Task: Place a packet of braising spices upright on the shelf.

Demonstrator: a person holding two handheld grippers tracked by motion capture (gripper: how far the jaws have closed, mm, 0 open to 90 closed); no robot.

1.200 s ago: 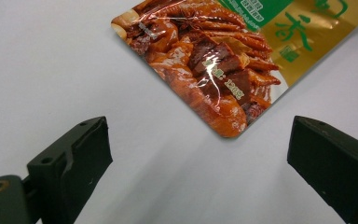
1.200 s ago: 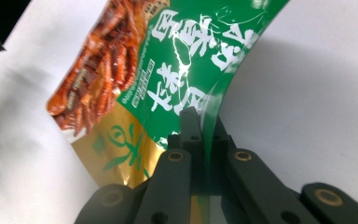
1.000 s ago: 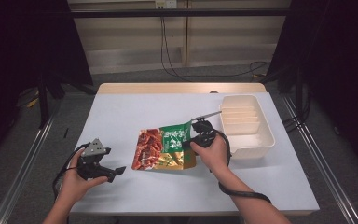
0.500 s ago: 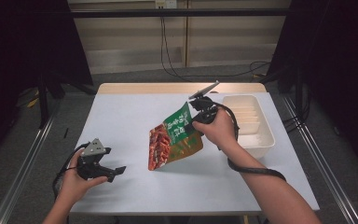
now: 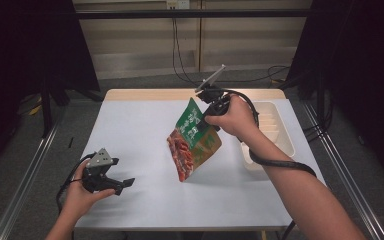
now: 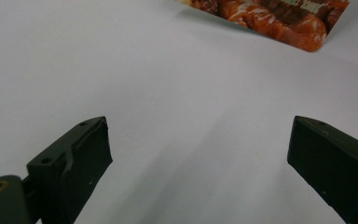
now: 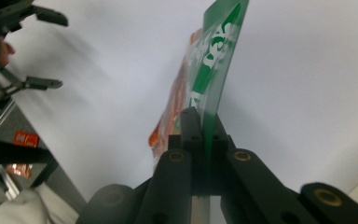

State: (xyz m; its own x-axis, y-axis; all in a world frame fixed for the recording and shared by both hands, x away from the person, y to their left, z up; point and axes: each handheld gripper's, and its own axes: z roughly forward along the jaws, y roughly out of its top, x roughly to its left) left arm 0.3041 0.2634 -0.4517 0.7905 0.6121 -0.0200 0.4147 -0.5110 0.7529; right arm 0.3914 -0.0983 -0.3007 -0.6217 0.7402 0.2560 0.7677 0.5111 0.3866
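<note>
A glossy plastic snack bag point(image 5: 194, 140) was seen above a smooth matt table point(image 5: 145, 125); the tray point(image 5: 275, 131) looked plastic.

Snack pouch point(image 6: 279, 18) cut off by top edge in left gripper view; tray point(image 5: 275, 125) partly hidden behind right hand point(image 5: 232, 120).

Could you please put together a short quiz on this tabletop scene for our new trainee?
1. True or false: the right gripper is shut on the snack pouch.
2. How do the jaws of the left gripper stand? A) wide apart, nothing between them B) clamped on the pouch C) closed on a cable
3. Which tabletop thing lies behind the right hand?

Key: 1 true. 2 A. 3 the cream tray.
</note>
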